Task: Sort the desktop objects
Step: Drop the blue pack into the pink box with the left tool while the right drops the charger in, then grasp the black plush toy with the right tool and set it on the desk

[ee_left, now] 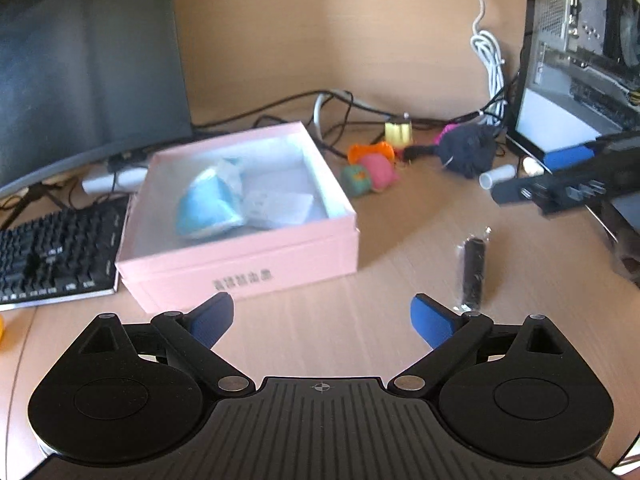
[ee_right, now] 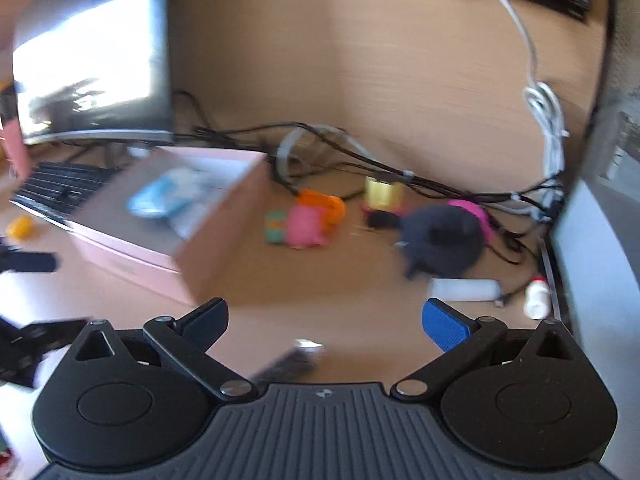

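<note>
An open pink box (ee_left: 240, 264) sits on the wooden desk and holds a blue pouch (ee_left: 208, 208) and white packets. My left gripper (ee_left: 322, 320) is open and empty, just in front of the box. A black wrapped stick (ee_left: 474, 270) lies to its right. Pink, green and orange toys (ee_left: 370, 170), a yellow clip (ee_left: 398, 132), a dark cloth bundle (ee_left: 466, 150) and a white tube (ee_left: 498, 176) lie behind. My right gripper (ee_right: 326, 320) is open and empty; the black stick (ee_right: 288, 364) lies blurred below it. The box (ee_right: 200, 232) is to its left.
A monitor (ee_left: 88, 64) and black keyboard (ee_left: 56, 256) stand left of the box. Tangled cables (ee_left: 360, 108) run along the back. A computer case (ee_left: 580, 40) stands at the right. A small white bottle (ee_right: 536, 294) lies by the case. A yellow object (ee_right: 20, 228) lies near the keyboard.
</note>
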Demonstrator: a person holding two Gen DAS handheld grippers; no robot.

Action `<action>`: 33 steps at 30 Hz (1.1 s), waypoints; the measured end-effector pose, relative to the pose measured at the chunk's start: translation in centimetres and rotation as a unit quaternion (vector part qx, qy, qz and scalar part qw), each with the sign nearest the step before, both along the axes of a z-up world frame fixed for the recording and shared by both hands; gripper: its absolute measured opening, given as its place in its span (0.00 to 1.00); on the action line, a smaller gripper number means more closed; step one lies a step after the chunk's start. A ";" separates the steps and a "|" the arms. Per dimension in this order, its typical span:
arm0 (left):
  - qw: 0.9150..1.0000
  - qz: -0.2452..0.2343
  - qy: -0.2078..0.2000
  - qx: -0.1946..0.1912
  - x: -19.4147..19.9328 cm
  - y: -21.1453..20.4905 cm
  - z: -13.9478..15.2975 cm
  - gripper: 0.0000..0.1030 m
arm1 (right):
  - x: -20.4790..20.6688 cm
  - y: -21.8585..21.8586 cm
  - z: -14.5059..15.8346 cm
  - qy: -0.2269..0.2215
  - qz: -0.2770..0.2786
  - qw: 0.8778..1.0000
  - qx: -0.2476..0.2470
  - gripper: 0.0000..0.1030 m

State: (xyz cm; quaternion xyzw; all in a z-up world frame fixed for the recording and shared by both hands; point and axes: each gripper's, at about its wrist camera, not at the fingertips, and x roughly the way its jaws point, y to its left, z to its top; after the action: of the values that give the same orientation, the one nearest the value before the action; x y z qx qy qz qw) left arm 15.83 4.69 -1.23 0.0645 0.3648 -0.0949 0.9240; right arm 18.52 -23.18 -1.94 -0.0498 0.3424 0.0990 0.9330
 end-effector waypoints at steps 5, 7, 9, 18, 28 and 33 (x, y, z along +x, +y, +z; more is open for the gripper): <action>1.000 0.017 0.012 0.004 -1.6 -0.2 0.0 0.97 | 5.1 -1.4 -1.8 -0.020 -0.066 0.997 -0.025 0.86; 0.999 0.032 0.020 0.009 -2.1 0.3 0.1 0.98 | 7.8 -1.9 -2.5 -0.024 -0.097 0.994 -0.031 0.90; 0.998 0.047 0.026 0.016 -2.8 0.9 0.3 0.98 | 11.0 -2.2 -3.5 -0.028 -0.127 0.991 -0.043 0.97; 0.996 0.075 0.041 0.022 -5.0 2.2 0.3 0.98 | 12.9 -4.0 -2.9 -0.027 -0.127 0.992 0.006 0.79; 0.999 -0.017 0.035 0.012 -3.1 -3.9 -1.1 0.98 | -0.7 -4.4 2.8 -0.052 -0.012 0.996 0.078 0.80; 0.998 -0.050 0.018 0.023 -2.2 -7.2 -2.0 0.98 | -4.4 -5.8 -1.4 0.001 -0.018 0.999 0.043 0.80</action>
State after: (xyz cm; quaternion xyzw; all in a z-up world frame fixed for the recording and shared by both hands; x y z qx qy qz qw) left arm 13.62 -2.54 -3.19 0.1026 0.3796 -0.1334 0.9097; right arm 14.13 -28.99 -3.35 -0.0031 0.3397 0.0969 0.9355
